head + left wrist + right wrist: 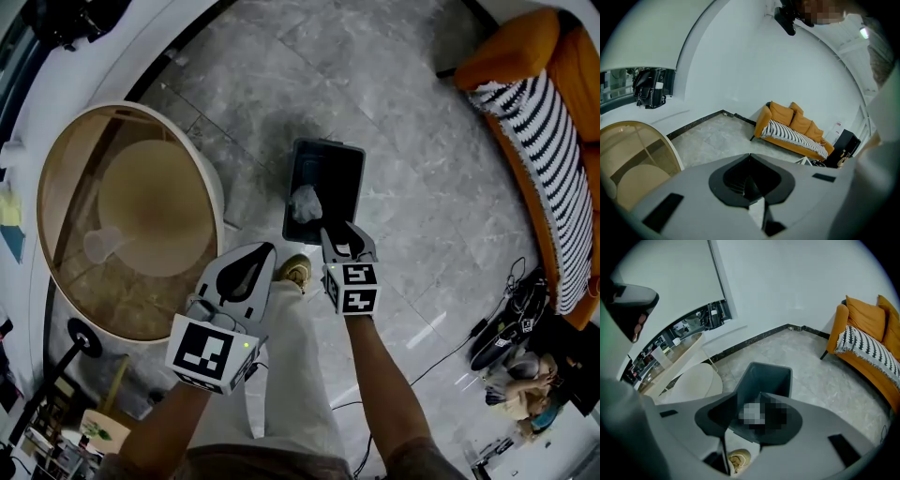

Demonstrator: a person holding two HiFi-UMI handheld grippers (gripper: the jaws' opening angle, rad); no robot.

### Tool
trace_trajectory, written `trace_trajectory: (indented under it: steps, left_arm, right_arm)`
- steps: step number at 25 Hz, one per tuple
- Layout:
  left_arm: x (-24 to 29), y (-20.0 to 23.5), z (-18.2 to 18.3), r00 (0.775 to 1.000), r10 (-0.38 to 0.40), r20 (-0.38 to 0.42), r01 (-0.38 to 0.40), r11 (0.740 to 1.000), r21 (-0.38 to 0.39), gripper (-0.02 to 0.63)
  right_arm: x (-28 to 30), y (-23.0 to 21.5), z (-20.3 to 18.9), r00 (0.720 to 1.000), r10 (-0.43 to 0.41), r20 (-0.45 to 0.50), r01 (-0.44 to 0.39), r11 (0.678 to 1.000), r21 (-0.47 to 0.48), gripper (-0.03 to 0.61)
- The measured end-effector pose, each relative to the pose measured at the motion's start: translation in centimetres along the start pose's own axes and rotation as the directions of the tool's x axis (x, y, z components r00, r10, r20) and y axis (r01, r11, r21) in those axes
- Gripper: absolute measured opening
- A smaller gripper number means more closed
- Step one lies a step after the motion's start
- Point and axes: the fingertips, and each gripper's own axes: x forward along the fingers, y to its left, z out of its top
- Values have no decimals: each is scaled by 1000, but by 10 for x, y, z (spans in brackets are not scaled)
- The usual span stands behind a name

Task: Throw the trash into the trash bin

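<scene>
Right gripper (339,231): jaws apart, nothing pressed between pads; poised over near edge of dark rectangular plastic trash bin (352,159), judged positioned for drop.
Crumpled white paper trash (306,202): inside bin mouth, toward near left corner, clear of jaws.
Left gripper (255,255): jaws together, empty, idle alongside.
Round glass-topped table (212,173): just left of bin, no obstruction.
Orange sofa (525,56): well apart.

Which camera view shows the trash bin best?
The head view: it looks down into the bin, so nearly its whole rim shows, with white trash at the near edge. The right gripper view shows the bin too, but the right gripper covers its near part. The left gripper view does not show it.
</scene>
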Motion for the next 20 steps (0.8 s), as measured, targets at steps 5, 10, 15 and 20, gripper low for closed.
trace_trajectory:
  steps: [5,10,15,20]
  left_arm:
    - [-3,4,1,1000,7,-2,-7,1000,-2,18]
    - [-7,8,3,1000,13,1,-13,1000,-17,18]
    - [-15,11,5,1000,13,9,-13,1000,-18,18]
    - [-28,21,10,999,36,30,-35,999,-30,18]
  right_arm:
    - [0,-3,-1,1000,-14,-1,14,1000,0,158]
    - [-2,0,6,1000,-9,-3,9,1000,-11,146]
    - [-2,4,16,1000,-19,11,19,999,-27,138]
    - [-4,16,32,999,-8,47,10,999,-36,20]
